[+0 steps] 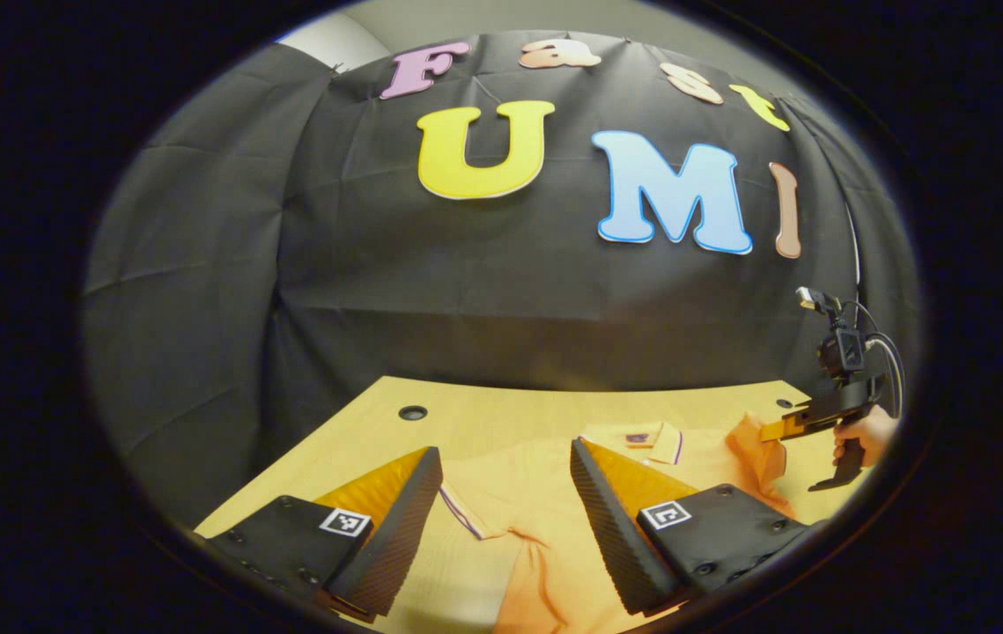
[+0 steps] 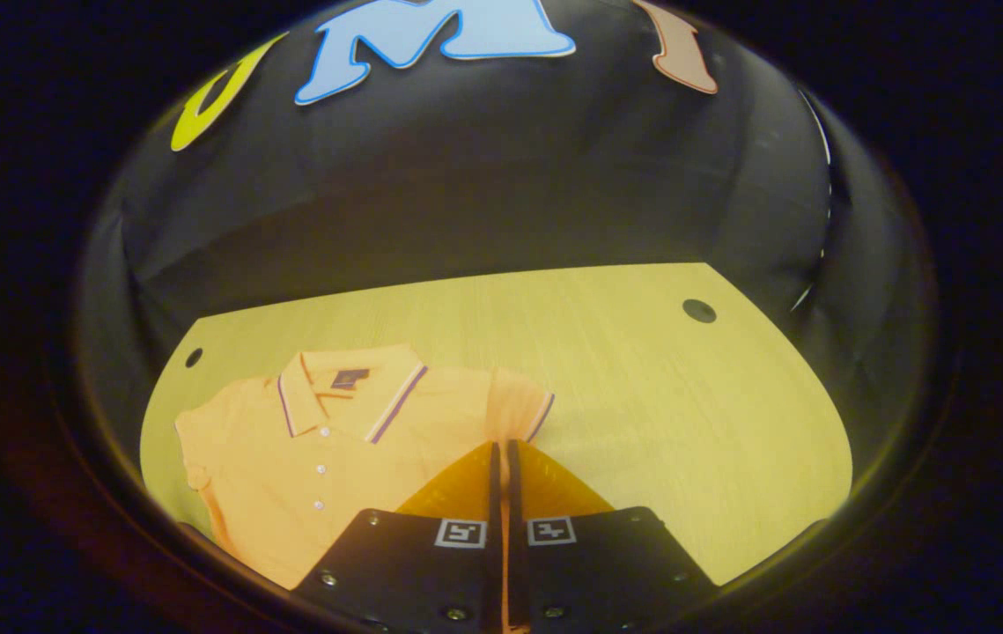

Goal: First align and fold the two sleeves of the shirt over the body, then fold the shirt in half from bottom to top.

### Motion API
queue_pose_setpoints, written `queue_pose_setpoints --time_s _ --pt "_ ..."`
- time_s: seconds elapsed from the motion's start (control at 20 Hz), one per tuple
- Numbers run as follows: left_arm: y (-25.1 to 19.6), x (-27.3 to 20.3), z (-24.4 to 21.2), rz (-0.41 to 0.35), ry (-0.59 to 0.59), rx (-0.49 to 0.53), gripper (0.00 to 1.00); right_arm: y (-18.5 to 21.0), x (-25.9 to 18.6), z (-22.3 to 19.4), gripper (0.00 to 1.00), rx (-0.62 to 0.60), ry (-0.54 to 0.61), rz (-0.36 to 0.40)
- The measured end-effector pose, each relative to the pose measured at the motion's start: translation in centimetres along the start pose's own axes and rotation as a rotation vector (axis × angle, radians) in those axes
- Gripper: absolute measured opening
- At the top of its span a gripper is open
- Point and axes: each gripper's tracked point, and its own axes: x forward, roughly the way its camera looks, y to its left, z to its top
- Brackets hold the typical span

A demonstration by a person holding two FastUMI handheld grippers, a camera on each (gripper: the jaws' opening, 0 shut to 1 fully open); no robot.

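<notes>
An orange polo shirt with a striped collar lies front up on the wooden table. In the right gripper view my right gripper is shut on the shirt's sleeve, with orange cloth running between the closed fingers. In the left gripper view my left gripper hangs open over the shirt, and the other sleeve's striped cuff lies between its fingers, untouched. Farther off at the right, the right gripper, held by a hand, lifts the pinched sleeve off the table.
The table has round cable holes near its back corners. Black cloth walls stand close behind it. Bare wood stretches to the right of the shirt in the right gripper view.
</notes>
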Motion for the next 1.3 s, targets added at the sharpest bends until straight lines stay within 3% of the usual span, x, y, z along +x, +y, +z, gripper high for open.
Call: queue_pose_setpoints --time_s 0.4,0.65,0.75,0.8,0.85,0.9,1.05,1.3 --pt "3.4 3.5 -1.5 0.028 0.015 0.042 0.94 3.2 1.0 -2.2 0.07 -0.067 0.049 0.016" --pt "3.6 5.3 -1.5 0.044 0.003 0.071 0.94 3.6 1.0 -2.1 0.17 -0.051 0.049 0.033" --pt "3.1 6.0 -2.1 0.036 0.019 0.068 0.94 3.4 0.3 -1.6 0.43 -0.058 0.032 0.031" --pt "3.0 6.4 -2.5 0.034 0.029 0.066 0.94 3.6 -0.5 -1.2 0.45 -0.058 0.025 0.039" --pt "2.8 6.8 -2.8 0.034 0.036 0.066 0.94 3.4 -1.1 -1.1 0.54 -0.058 0.017 0.039" --pt "2.7 7.2 -3.1 0.032 0.043 0.068 0.94 3.4 -2.3 -0.6 0.54 -0.059 0.003 0.042" --pt "2.3 8.6 -4.4 0.026 0.072 0.077 0.94 3.5 -4.8 0.6 0.88 -0.076 -0.049 0.047" --pt "3.1 11.2 -7.6 0.039 0.159 0.057 0.94 3.8 -10.8 2.6 0.97 -0.128 -0.178 0.047"
